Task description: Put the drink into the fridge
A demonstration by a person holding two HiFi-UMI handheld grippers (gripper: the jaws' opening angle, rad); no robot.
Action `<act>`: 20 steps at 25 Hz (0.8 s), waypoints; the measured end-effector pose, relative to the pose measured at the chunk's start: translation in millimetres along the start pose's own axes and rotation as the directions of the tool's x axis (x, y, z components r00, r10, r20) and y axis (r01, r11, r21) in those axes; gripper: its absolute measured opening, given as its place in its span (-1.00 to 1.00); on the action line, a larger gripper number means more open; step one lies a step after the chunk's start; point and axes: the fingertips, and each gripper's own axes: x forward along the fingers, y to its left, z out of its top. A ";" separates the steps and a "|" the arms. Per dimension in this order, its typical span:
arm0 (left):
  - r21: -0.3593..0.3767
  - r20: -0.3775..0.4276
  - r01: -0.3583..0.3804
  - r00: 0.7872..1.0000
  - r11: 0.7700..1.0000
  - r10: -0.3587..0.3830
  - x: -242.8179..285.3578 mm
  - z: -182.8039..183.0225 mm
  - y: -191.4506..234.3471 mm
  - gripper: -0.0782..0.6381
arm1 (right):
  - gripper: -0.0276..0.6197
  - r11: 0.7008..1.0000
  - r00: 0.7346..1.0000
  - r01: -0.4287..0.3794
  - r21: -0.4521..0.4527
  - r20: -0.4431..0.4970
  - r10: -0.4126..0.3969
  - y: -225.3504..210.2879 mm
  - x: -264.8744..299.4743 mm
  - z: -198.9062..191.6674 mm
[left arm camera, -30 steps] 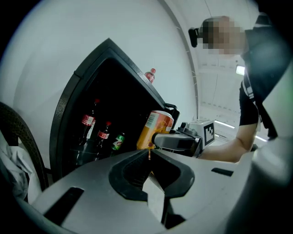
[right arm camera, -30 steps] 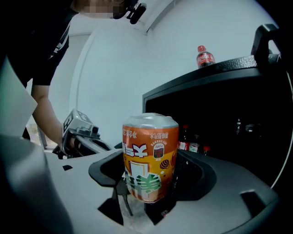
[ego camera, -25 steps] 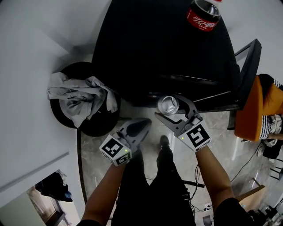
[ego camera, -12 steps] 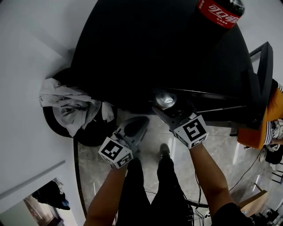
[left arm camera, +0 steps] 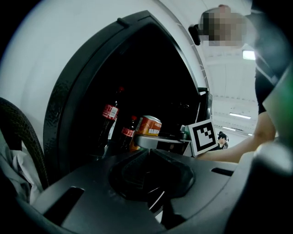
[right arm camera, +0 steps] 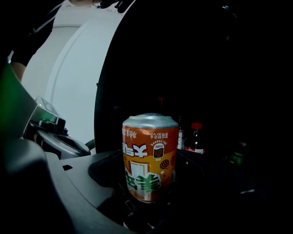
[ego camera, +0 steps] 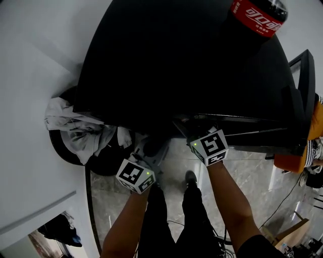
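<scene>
1. The right hand-held gripper (right arm camera: pixel 152 185) is clamped on an orange drink can (right arm camera: pixel 150 151), one jaw on each side. The can stands upright between them.
2. The left hand-held gripper (left arm camera: pixel 149 153) has its jaws pressed together with nothing between them. It hangs just left of the right one, near the person.
3. The can sits at the mouth of the black fridge (left arm camera: pixel 68 91), whose door stands open. In the head view the right gripper's jaws reach under the edge of the fridge top, so the can is hidden there.
4. Far inside the dark fridge stand cola bottles (left arm camera: pixel 109 118) with red caps. Another cola bottle (ego camera: pixel 258 15) stands on the fridge top.
5. Judged from this, picking up and carrying the can are done. What is left is to set it on a shelf, let go and draw the gripper out. Whether the can already rests on a shelf cannot be told.
</scene>
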 end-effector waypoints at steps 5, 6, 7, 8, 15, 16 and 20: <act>-0.016 -0.010 -0.036 0.999 0.999 0.036 6.4 -10.5 12.2 -0.73 | 0.06 0.999 0.999 0.046 0.010 -0.021 -0.046 1.5 8.8 -15.1; -0.019 -0.015 -0.034 0.999 0.999 0.034 7.1 -13.6 12.0 -0.73 | 0.06 0.998 0.998 0.062 0.022 -0.025 -0.061 -0.5 9.1 -18.3; -0.022 -0.018 -0.031 0.999 0.999 0.031 8.1 -16.2 11.5 -0.73 | 0.06 0.997 0.997 0.077 0.029 -0.031 -0.076 -3.5 9.9 -21.1; -0.023 -0.020 -0.028 0.999 0.999 0.027 9.3 -18.3 11.0 -0.73 | 0.06 0.995 0.995 0.090 0.032 -0.035 -0.089 -7.3 11.5 -23.1; -0.043 -0.025 -0.022 0.999 0.999 0.020 11.3 -29.0 14.0 -0.73 | 0.06 0.993 0.992 0.118 0.008 -0.050 -0.118 -19.7 24.9 -34.1; -0.046 -0.027 -0.021 0.999 0.999 0.019 11.0 -30.4 14.0 -0.73 | 0.06 0.993 0.991 0.118 0.004 -0.055 -0.118 -19.1 26.1 -36.2; -0.059 -0.033 -0.006 0.999 0.998 0.004 10.7 -35.6 9.7 -0.73 | 0.06 0.993 0.990 0.120 -0.012 -0.075 -0.120 -17.8 29.9 -44.1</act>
